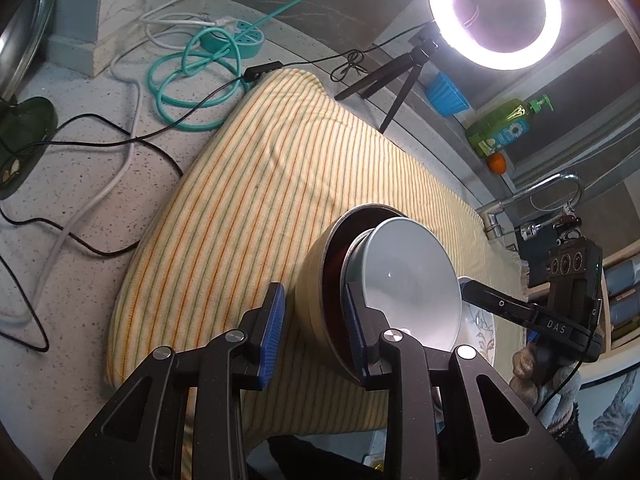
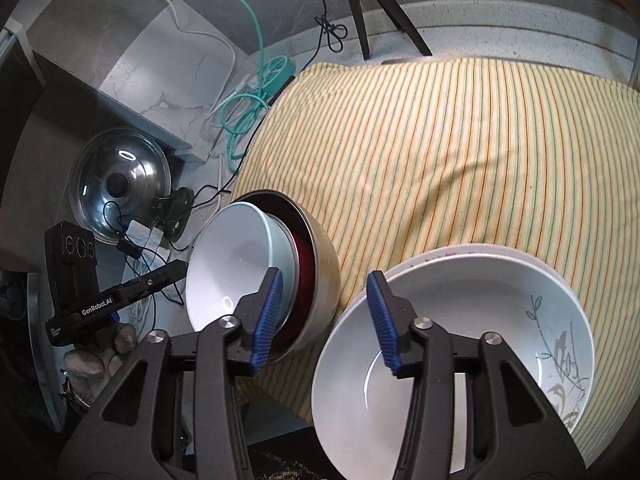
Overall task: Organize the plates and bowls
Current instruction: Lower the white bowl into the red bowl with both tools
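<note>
A stack of nested bowls stands on the striped towel (image 1: 248, 200): a steel outer bowl (image 1: 316, 300), a dark red bowl inside it, and a pale blue-white bowl (image 1: 412, 268) on top, tilted. My left gripper (image 1: 316, 332) is open, its jaws on either side of the steel bowl's near rim. In the right wrist view the same stack (image 2: 244, 264) sits left of a white patterned bowl (image 2: 472, 332) resting on a plate. My right gripper (image 2: 324, 320) is open and empty, its jaws between the stack and the white bowl.
A ring light on a tripod (image 1: 494, 12), teal and white cables (image 1: 200, 76), a power strip, a soap bottle (image 1: 504, 120) and a faucet (image 1: 532, 196) surround the towel. A pot lid (image 2: 120, 184) leans at the left.
</note>
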`<state>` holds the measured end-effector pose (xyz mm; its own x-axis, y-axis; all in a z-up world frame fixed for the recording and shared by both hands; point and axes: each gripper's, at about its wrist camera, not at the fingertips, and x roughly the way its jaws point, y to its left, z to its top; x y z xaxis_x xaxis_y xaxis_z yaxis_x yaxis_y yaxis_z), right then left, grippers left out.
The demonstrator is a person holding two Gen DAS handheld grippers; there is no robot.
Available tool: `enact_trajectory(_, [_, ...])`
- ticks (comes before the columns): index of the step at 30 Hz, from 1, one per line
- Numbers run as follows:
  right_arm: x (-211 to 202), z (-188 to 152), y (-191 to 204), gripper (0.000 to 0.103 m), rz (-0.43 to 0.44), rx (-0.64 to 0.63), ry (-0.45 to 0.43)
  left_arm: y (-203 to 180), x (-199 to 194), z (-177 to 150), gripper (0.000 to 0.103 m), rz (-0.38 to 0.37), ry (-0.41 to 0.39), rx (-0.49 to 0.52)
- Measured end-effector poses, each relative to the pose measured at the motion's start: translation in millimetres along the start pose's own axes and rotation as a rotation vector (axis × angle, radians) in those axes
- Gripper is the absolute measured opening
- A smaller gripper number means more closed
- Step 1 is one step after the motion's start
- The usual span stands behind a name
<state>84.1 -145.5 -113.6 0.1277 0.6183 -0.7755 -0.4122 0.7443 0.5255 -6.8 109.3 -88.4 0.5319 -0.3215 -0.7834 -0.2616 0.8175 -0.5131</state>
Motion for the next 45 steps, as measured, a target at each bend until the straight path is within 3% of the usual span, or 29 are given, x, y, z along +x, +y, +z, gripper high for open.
enact_trajectory(11, [17.1, -3.8, -1.0, 0.021, 0.011, 0.013, 0.042, -2.7, 11.9, -1.1, 0.022, 0.01, 0.019, 0.018])
enact_trajectory(17, [24.4, -5.9, 2.0, 0.015, 0.019, 0.003, 0.064, -0.9, 13.4, -1.0, 0.02, 0.0, 0.013, 0.018])
enact_trajectory(25, [27.7, -4.5, 4.6, 0.014, 0.022, -0.004, 0.075, 0.7, 16.1, -2.7, 0.019, 0.025, 0.02, 0.031])
enact_trajectory(29, [27.9, -3.9, 6.0, 0.014, 0.019, -0.009, 0.073, -3.3, 21.6, -2.6, 0.009, 0.018, 0.042, 0.045])
enact_trajectory(45, [23.8, -4.1, 8.5, 0.014, 0.026, 0.0, 0.073, -12.7, 11.6, -1.9, 0.009, 0.033, 0.02, 0.056])
